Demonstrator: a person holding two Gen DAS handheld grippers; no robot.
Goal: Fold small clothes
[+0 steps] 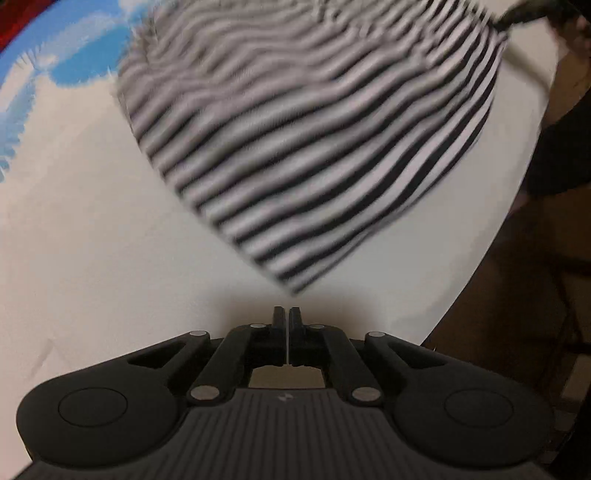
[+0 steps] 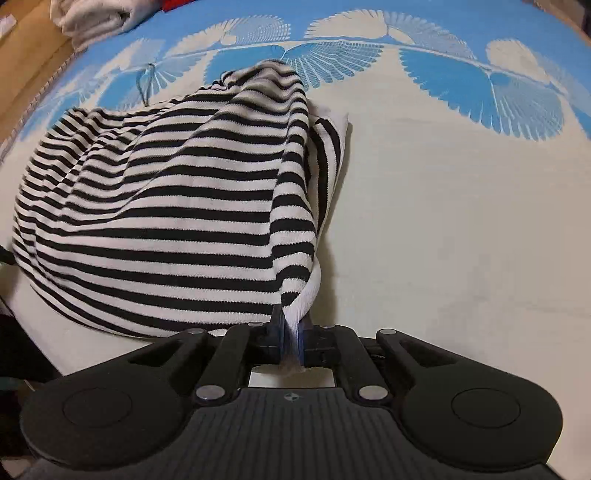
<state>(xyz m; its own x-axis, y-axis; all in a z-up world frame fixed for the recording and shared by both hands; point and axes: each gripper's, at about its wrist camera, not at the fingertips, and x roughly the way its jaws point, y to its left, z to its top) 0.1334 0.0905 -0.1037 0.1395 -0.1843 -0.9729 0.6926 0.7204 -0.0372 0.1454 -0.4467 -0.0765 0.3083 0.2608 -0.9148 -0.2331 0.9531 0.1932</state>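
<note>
A black-and-white striped garment (image 2: 177, 206) lies bunched on a cream bedspread with a blue fan pattern (image 2: 461, 192). My right gripper (image 2: 291, 325) is shut on the garment's white hem edge and holds it up off the bed. In the left wrist view the same striped garment (image 1: 314, 147) is blurred and spread ahead of my left gripper (image 1: 286, 314). The left gripper is shut, empty, and sits just short of the garment's near corner.
Folded white cloth (image 2: 92, 18) lies at the far left corner of the bed. The bed edge (image 1: 491, 236) curves along the right in the left wrist view, with dark floor beyond it.
</note>
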